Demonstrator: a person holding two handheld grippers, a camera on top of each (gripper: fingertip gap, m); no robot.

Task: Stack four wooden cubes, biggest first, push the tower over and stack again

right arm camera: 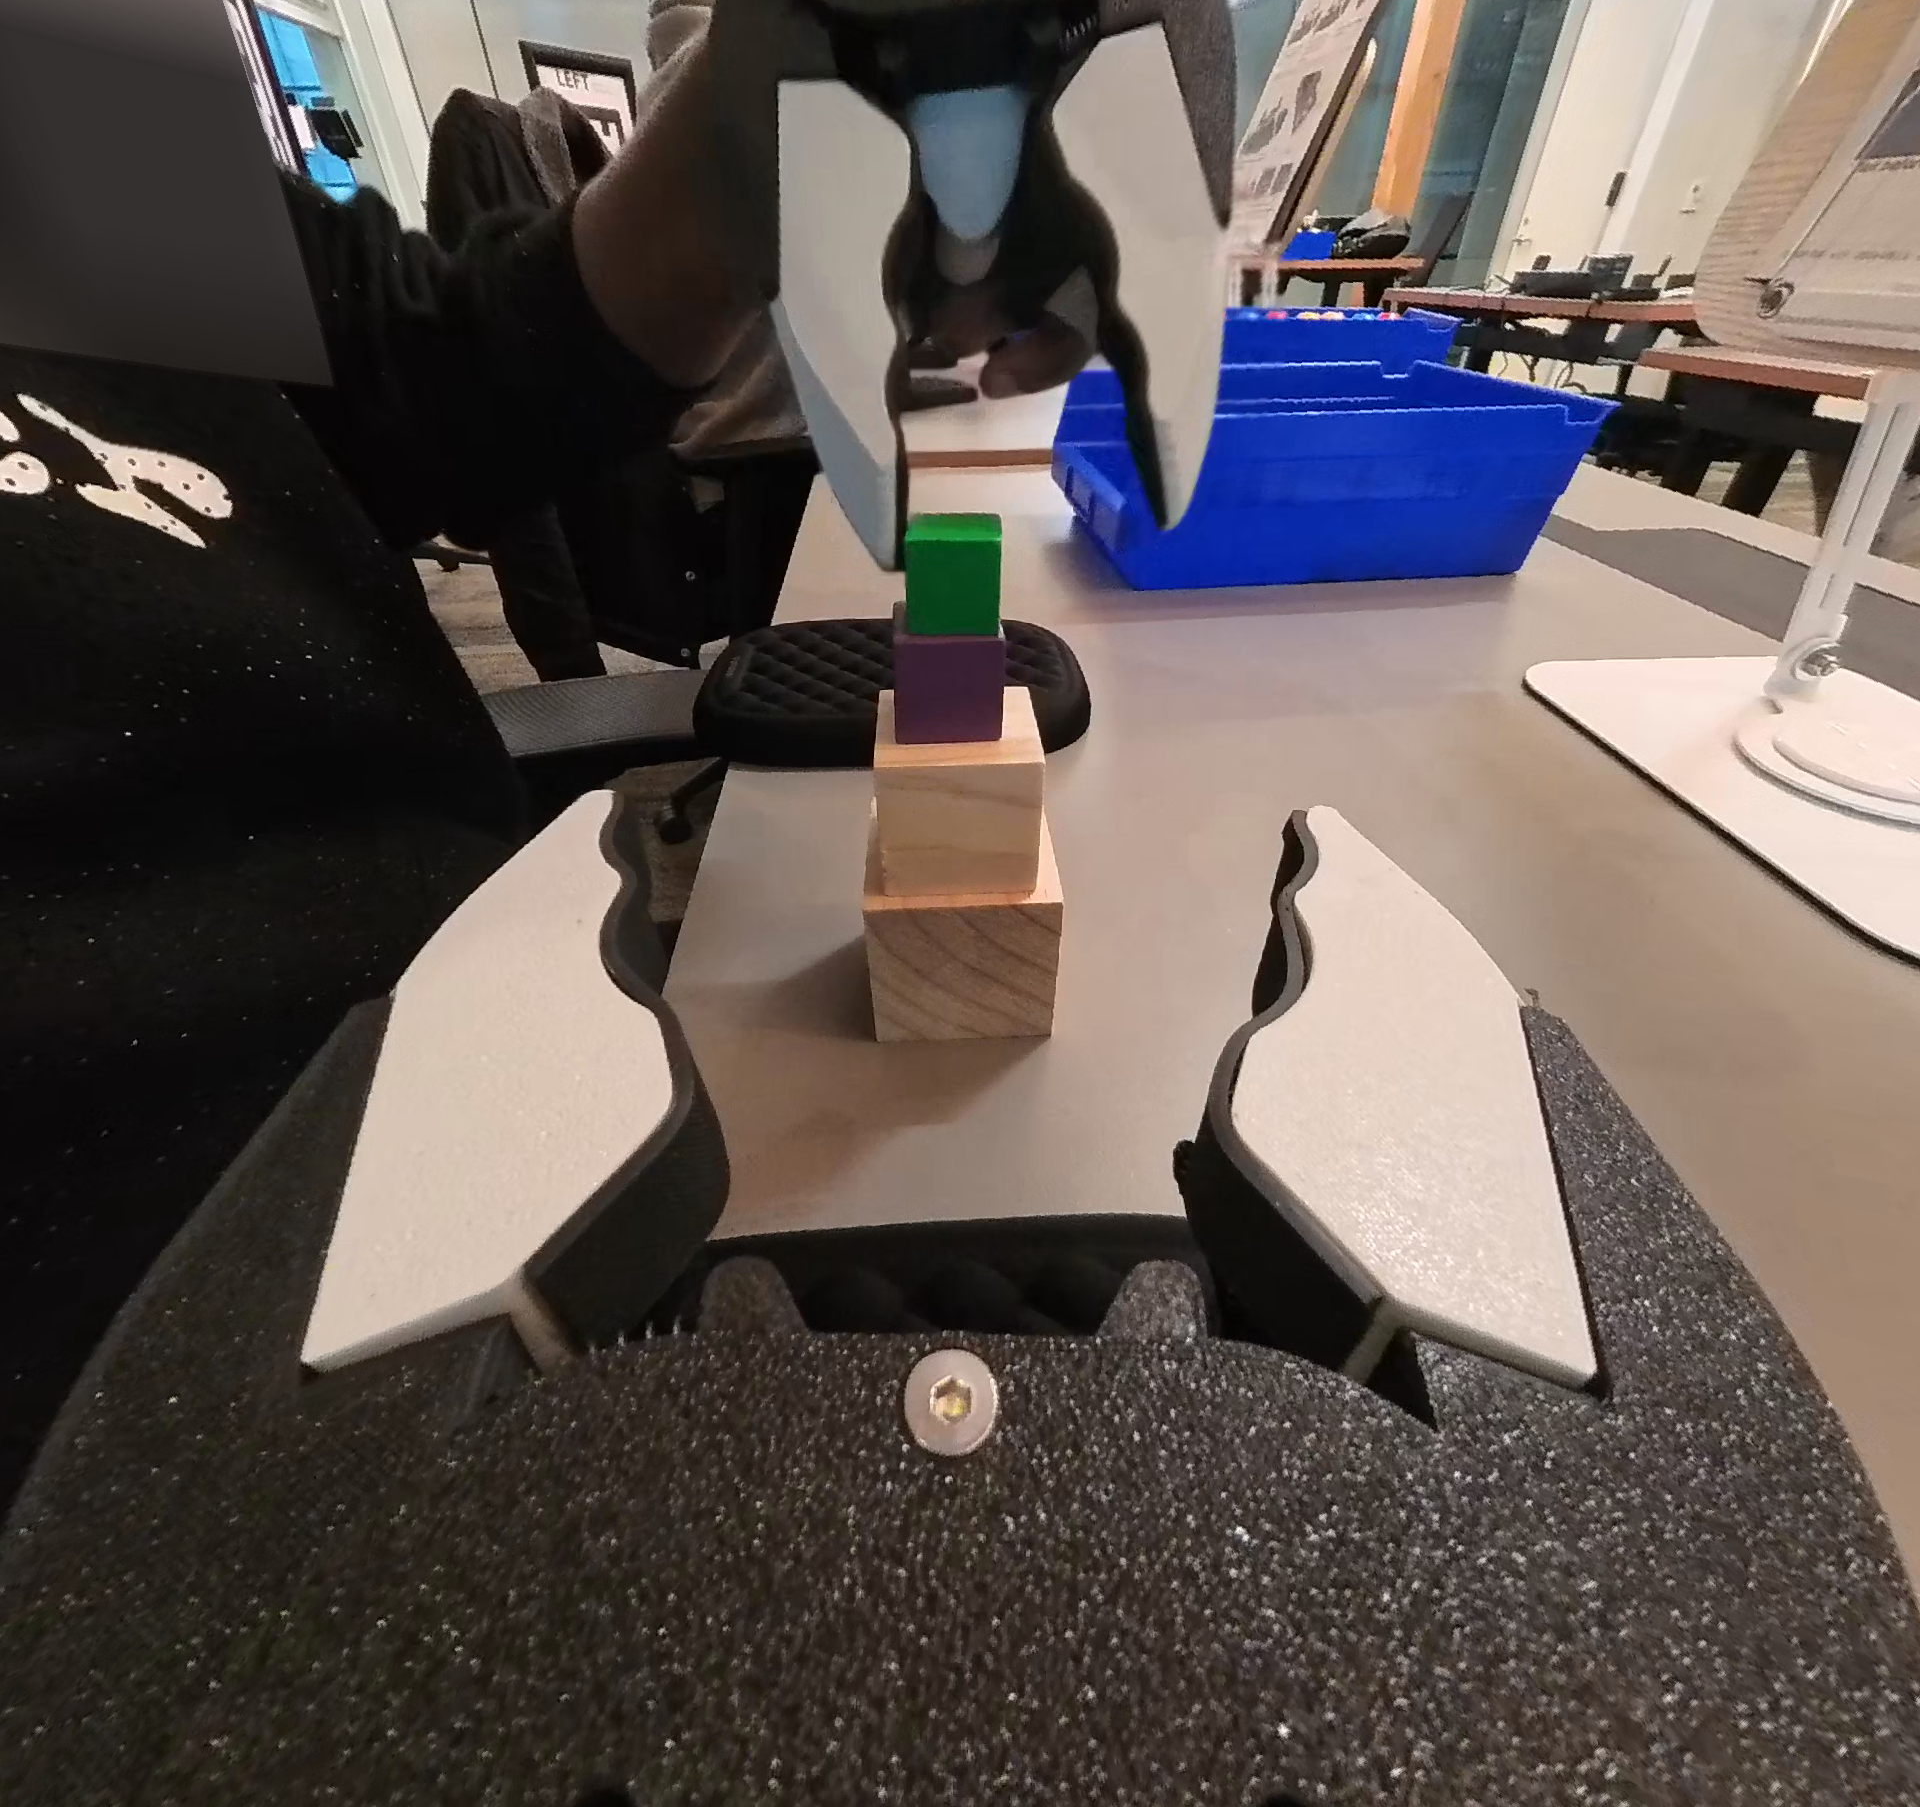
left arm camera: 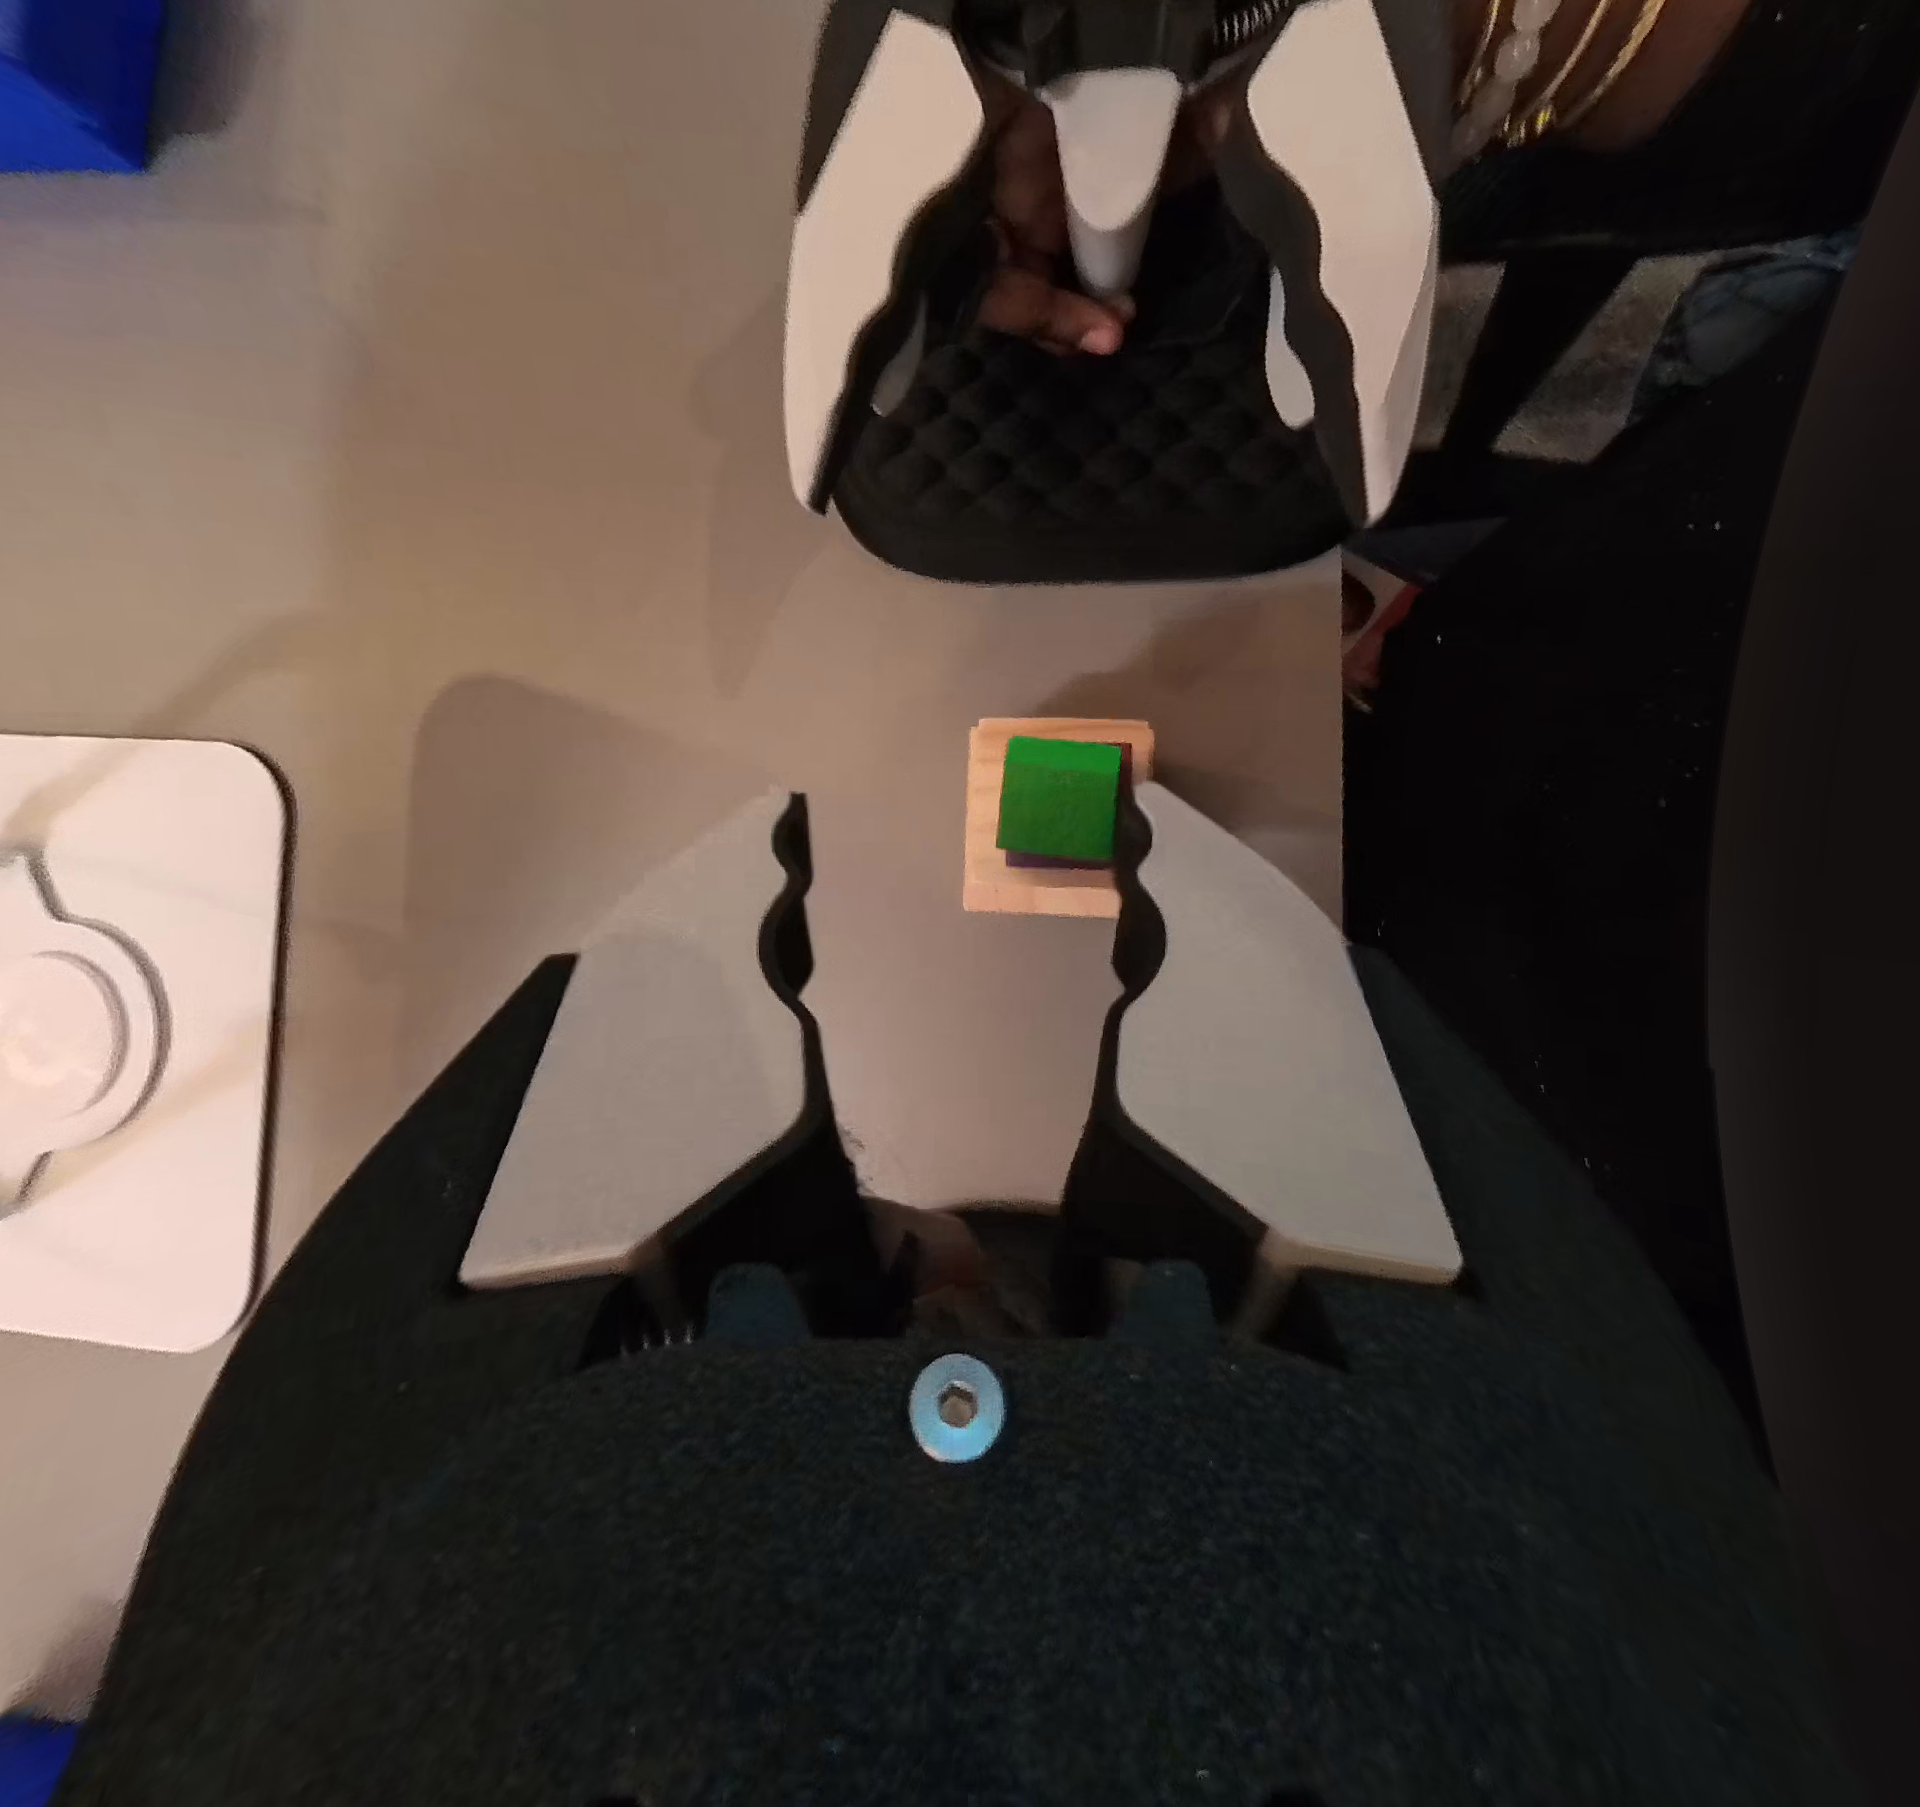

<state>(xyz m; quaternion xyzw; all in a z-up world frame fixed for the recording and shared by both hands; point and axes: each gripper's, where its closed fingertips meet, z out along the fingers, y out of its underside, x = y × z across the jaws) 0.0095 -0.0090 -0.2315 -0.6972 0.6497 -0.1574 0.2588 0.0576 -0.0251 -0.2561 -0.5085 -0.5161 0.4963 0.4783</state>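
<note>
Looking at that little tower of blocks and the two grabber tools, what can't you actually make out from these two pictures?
- Left wrist view, from above: the green block covers nearly all of the purple block and the wooden blocks; their count is hidden here.
- Same view: whether the left gripper touches the green block with its right fingertip is unclear.
- Right wrist view: the blue bin hides its contents behind its wall.
- Both views: the tower's far side.
</note>
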